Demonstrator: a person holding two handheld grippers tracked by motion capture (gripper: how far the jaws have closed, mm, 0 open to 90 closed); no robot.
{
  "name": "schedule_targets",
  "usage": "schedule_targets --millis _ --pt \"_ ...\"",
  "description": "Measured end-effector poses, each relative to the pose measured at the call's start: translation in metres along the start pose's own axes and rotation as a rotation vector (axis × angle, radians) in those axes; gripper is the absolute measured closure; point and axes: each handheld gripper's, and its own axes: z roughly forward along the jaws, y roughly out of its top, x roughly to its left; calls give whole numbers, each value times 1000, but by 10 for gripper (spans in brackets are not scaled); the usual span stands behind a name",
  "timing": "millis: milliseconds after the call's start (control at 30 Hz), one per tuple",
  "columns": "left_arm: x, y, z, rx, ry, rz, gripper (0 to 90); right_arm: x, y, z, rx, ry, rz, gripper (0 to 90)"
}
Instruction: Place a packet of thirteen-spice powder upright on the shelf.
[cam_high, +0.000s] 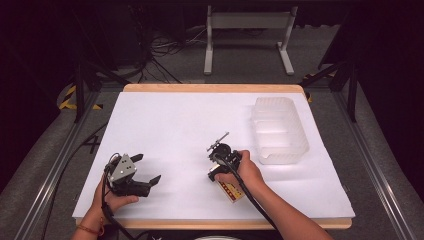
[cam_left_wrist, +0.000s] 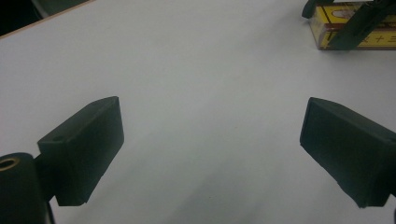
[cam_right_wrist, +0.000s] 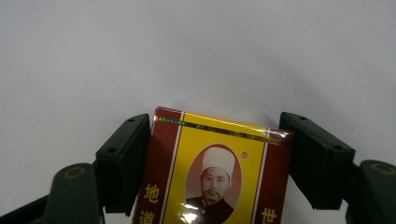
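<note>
A flat red and yellow box (cam_right_wrist: 219, 163) with a printed portrait lies on the white table sheet (cam_high: 190, 125) near the front edge. My right gripper (cam_right_wrist: 217, 120) has one black pad on each long side of it, pressing on both. From above, that gripper (cam_high: 222, 181) points back toward the person, and the box (cam_high: 232, 192) sticks out under the hand. My left gripper (cam_high: 146, 168) rests at the front left with its jaws wide open and nothing between them. In the left gripper view, this gripper (cam_left_wrist: 212, 112) faces bare sheet, with the box (cam_left_wrist: 380, 41) at the top right.
A clear ribbed plastic tub (cam_high: 279, 131) stands at the right of the sheet, a little beyond the right hand. The wooden table edge (cam_high: 215, 88) borders the sheet at the back. Metal frame rails run along both sides of the table.
</note>
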Motion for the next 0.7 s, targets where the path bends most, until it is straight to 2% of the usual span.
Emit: schedule_targets --millis 100,300,500,700 --pt "0 0 0 -2 1 -2 67 0 0 -2 0 11 -12 281" --pt "0 0 0 1 2 -1 67 1 -2 -9 -35 12 -16 284" --pt "0 0 0 1 3 -3 67 -1 -11 -28 -120 18 -13 287" --pt "0 0 0 5 3 -3 67 1 -20 -45 -183 21 -40 293"
